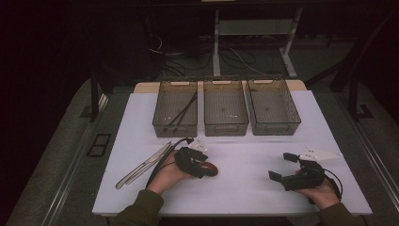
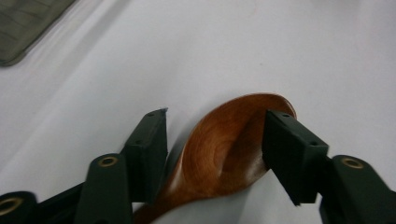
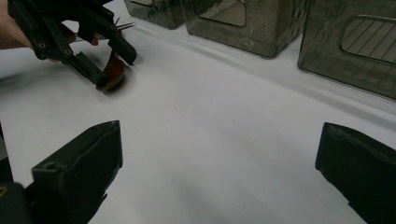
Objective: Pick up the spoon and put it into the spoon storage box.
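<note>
The wooden spoon (image 2: 224, 149) lay on the white counter (image 1: 244, 141), lower middle of the high view. Its bowl sat between the left gripper's (image 2: 215, 149) half-open jaws. The right gripper (image 1: 283, 167) waited wide open, far right.

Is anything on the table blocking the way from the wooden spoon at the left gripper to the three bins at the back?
Nothing visible does. The wooden spoon lies between the left gripper jaws, and the table is bare up to the bins. The knife and fork lie off to the left.
</note>
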Motion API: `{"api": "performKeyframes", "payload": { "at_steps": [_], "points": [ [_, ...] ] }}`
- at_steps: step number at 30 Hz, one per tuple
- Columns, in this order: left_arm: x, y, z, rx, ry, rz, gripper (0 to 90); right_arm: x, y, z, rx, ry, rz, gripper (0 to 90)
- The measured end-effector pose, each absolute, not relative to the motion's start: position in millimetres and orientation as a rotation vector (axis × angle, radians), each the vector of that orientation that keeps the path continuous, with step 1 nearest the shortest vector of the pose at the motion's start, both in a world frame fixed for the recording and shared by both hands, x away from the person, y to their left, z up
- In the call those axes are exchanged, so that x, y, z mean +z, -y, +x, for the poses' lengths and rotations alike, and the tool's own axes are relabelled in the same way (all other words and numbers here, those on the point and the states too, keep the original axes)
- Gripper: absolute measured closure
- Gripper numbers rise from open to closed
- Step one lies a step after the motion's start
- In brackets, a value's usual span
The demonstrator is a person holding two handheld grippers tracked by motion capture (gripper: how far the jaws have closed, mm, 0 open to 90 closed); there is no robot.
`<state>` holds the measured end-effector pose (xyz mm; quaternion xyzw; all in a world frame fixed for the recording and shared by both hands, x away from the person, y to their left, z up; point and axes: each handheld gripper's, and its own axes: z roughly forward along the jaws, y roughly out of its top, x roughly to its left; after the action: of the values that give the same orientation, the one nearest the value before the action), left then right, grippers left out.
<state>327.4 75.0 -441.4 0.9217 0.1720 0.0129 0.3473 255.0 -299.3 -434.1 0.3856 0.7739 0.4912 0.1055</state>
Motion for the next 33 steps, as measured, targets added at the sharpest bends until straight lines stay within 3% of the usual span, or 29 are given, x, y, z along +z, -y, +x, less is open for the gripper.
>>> {"api": "performKeyframes", "payload": {
  "at_steps": [22, 28, 33],
  "points": [
    [-440, -78, 320, 0.045, -0.243, 2.379, 72.3, -434, 300, 255, 1.445, -2.281, 1.134, 0.9],
    [-439, -77, 318, 0.025, -0.252, 2.383, 73.1, -434, 300, 255, 1.448, -2.275, 1.146, 0.9],
    [-441, -73, 313, 0.005, -0.244, 2.404, 62.8, -433, 301, 255, 1.450, -2.273, 1.144, 0.9]
  ]
}}
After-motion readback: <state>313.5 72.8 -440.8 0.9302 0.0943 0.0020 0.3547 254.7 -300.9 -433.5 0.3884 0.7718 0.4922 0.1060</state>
